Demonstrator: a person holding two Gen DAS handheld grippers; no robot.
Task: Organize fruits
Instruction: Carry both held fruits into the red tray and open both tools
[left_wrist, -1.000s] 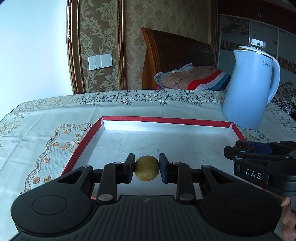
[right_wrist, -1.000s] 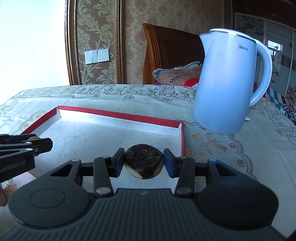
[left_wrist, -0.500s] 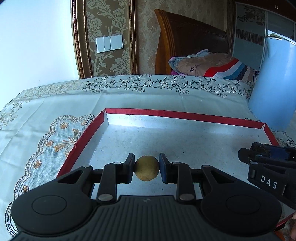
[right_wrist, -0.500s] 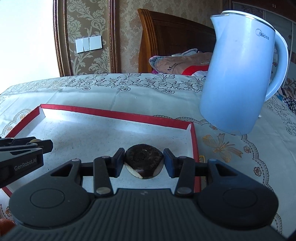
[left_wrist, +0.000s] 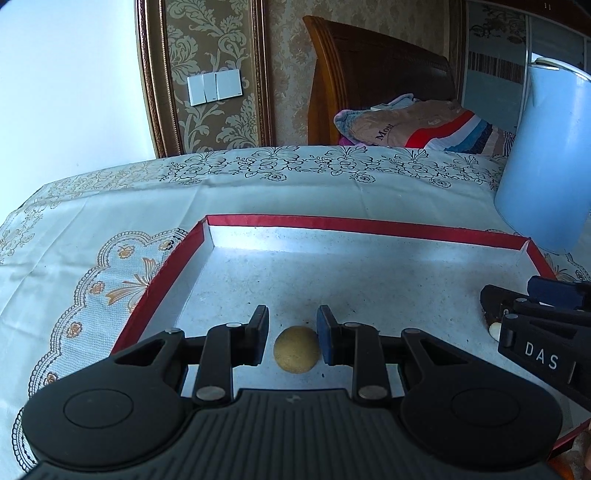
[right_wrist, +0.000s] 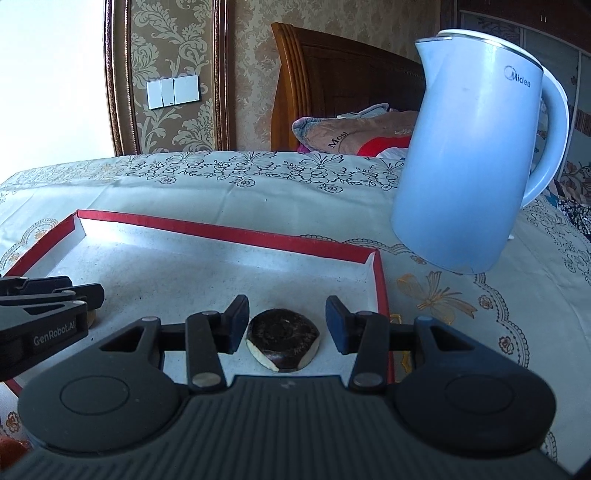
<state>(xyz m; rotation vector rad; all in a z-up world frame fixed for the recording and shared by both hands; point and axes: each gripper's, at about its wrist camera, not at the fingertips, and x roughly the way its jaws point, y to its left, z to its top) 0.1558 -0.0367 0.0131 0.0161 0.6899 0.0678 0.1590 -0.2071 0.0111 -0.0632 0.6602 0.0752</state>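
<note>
- In your left wrist view, the picture's right edge is cutting off the blue kettle (left_wrist: 543, 177), leaving its handle and spout out of sight.
- There, your right gripper (left_wrist: 535, 325) is showing only partly, and its fingers are hiding most of the dark fruit piece (left_wrist: 493, 326) between them.
- In your right wrist view, your left gripper (right_wrist: 48, 306) is running off the left edge and covering nearly all of the small round fruit (right_wrist: 91, 315).
- Your own gripper bodies are blocking the near rim of the red-edged tray (right_wrist: 221, 230) in both views.

2 fruits (left_wrist: 296, 350) (right_wrist: 283, 339), 1 tray (left_wrist: 332, 223), 1 kettle (right_wrist: 476, 162)
</note>
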